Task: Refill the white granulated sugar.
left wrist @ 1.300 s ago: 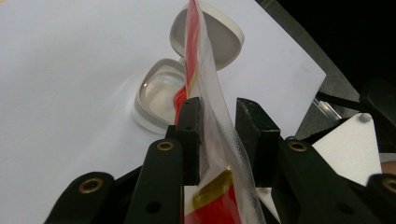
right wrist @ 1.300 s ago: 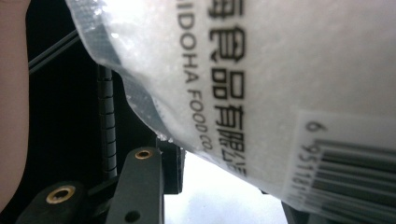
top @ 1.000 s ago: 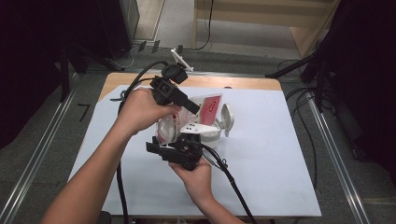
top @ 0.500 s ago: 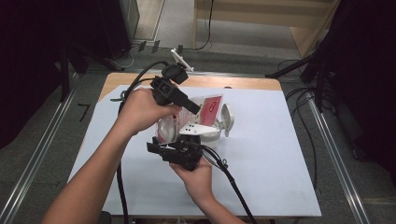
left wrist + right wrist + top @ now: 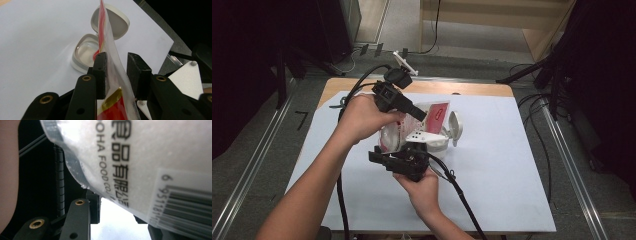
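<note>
Left gripper (image 5: 421, 116): up over the middle of the table, angled down toward the bag. In the left gripper view the top strip of the bag runs between its jaws, flat against the left pad, with a gap to the right one. Jaws have just been easing open a bit, so it's not really pinching.

Right gripper (image 5: 404, 150): lower down, nearer the person, pointing at the underside of the bag. Its own view has the bag bulging right over the jaws, barcode and print up close. Can't tell if the pads actually bite on it, the plastic hides the tips.

Bag (image 5: 398, 134): clear plastic pouch with a red label, white grains inside, held up off the table between the two grippers.

Container (image 5: 85, 52): small white box with rounded corners, sitting on the sheet just beyond the bag, hinged lid (image 5: 117, 21) flipped open and standing up behind it.

Table (image 5: 512, 165): covered with a white sheet, wooden edge showing at the far side.

Hands: left hand (image 5: 362, 117) wraps its gripper, right hand (image 5: 424, 187) comes up from the bottom edge.
</note>
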A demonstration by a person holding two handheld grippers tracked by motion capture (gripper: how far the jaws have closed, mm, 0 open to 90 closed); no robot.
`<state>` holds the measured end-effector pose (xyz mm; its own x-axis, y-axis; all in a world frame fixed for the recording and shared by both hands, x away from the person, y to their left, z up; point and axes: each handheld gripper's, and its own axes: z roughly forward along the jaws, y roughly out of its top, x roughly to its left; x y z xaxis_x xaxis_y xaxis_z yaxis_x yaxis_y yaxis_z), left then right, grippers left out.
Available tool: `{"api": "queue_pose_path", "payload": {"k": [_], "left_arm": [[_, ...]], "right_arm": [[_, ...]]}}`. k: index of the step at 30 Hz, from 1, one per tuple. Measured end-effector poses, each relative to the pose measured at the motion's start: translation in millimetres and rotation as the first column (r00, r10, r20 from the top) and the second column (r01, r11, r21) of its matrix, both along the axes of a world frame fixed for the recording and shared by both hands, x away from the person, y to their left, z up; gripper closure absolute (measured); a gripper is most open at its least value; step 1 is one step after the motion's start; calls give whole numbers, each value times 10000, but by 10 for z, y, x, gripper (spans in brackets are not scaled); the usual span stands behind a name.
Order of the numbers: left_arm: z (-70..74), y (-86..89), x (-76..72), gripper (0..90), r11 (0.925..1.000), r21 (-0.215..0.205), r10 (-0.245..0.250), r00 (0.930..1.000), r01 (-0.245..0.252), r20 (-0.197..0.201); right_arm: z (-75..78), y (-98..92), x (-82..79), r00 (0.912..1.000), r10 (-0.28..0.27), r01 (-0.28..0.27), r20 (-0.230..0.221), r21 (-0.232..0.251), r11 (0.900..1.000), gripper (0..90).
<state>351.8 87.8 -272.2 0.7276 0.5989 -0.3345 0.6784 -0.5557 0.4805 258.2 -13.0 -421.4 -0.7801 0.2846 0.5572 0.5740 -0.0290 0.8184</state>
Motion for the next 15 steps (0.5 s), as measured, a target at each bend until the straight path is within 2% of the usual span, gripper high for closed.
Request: {"api": "queue_pose_path", "payload": {"k": [8,15], "left_arm": [[24,-33,-1,700,9998,158,-73,9999,71,120],[13,-50,-1,715,9992,374,-148,9999,147,41]], "right_arm": [[10,-6,17,10000,3,-2,-38,84,10000,650],[-4,-28,26,10000,50,-48,68,-308,9995,649]]}}
